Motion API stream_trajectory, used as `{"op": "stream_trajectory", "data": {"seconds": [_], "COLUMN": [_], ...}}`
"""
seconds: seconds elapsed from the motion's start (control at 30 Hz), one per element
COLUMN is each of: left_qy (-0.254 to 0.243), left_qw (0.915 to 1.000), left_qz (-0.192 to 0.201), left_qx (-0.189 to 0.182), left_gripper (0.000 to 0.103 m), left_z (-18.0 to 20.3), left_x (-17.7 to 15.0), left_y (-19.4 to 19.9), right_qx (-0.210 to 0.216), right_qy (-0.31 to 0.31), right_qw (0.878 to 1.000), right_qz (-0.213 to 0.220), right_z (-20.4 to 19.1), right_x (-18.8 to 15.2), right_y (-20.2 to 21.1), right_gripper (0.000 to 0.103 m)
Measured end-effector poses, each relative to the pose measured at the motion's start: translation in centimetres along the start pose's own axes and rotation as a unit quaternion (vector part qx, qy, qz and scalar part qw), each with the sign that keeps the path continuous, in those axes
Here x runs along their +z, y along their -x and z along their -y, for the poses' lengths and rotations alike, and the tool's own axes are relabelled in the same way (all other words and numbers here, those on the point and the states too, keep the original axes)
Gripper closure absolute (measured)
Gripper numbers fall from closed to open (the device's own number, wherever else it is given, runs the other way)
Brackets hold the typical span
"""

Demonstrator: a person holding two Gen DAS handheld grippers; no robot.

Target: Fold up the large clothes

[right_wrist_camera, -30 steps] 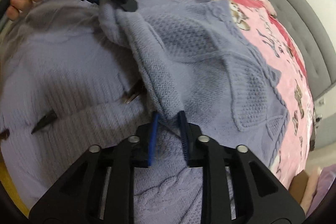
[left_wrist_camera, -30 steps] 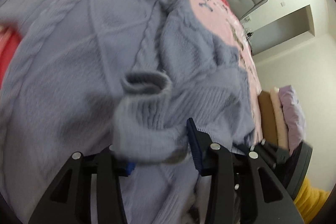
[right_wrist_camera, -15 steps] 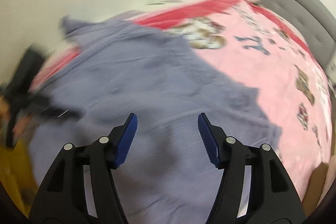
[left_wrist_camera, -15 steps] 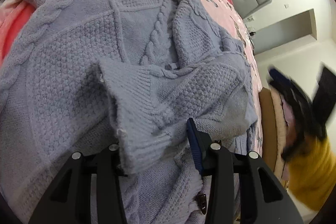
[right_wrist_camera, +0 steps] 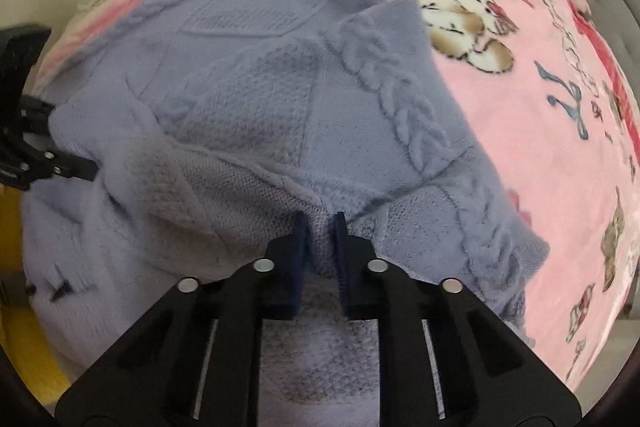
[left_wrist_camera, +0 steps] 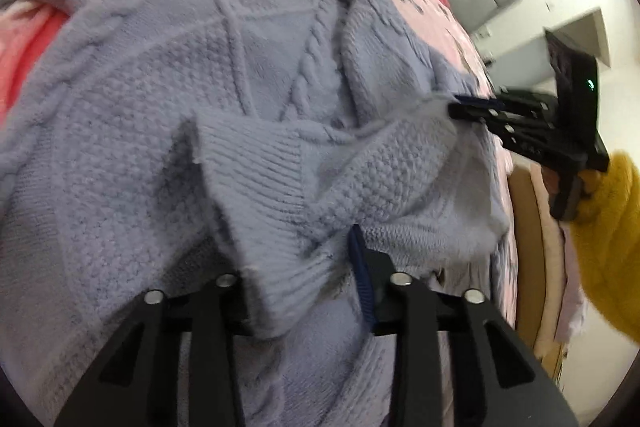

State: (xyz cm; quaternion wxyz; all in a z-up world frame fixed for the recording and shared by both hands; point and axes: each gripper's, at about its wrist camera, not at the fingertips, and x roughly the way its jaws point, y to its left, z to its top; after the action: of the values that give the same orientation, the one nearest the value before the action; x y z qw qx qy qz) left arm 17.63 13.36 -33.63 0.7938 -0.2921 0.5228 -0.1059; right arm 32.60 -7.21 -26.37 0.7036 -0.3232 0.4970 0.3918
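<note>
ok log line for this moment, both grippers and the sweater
left gripper: closing on sweater cuff | right gripper: shut on sweater fold | sweater: on pink blanket

Both grippers are made of matte black plastic, with two angular fingers that have triangular cut-outs. The left gripper [left_wrist_camera: 304, 263] has round silver screw heads on the finger joints and a dark blue ribbed pad [left_wrist_camera: 362, 279]. The right gripper [right_wrist_camera: 320, 231] has the same silver screws and blue ribbed pads. Its body carries a small green light [left_wrist_camera: 590, 83]. The person wears a fuzzy mustard-yellow sleeve [left_wrist_camera: 608, 239].
</note>
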Motion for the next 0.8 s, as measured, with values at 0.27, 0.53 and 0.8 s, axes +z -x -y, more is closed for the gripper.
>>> {"op": "stream_trajectory", "data": {"seconds": [0.27, 0.53, 0.8], "left_qy": [-0.039, -0.098, -0.106], "left_qw": [0.9929, 0.9851, 0.9889], "left_qz": [0.112, 0.138, 0.082], "left_qx": [-0.003, 0.032, 0.064], "left_gripper": [0.085, 0.085, 0.085], "left_z": [2.4, 3.0, 1.3], "left_x": [6.7, 14.2, 13.6], "left_y": [2.3, 0.1, -2.5], "right_qx": [-0.076, -0.103, -0.154], "right_qy": [-0.066, -0.153, -0.173], "right_qw": [0.993, 0.979, 0.971], "right_qz": [0.061, 0.084, 0.06], "right_z": [2.9, 6.9, 6.4], "right_x": [0.2, 0.8, 0.6], "right_y": [4.5, 3.2, -2.8], "right_gripper": [0.096, 0.096, 0.071]}}
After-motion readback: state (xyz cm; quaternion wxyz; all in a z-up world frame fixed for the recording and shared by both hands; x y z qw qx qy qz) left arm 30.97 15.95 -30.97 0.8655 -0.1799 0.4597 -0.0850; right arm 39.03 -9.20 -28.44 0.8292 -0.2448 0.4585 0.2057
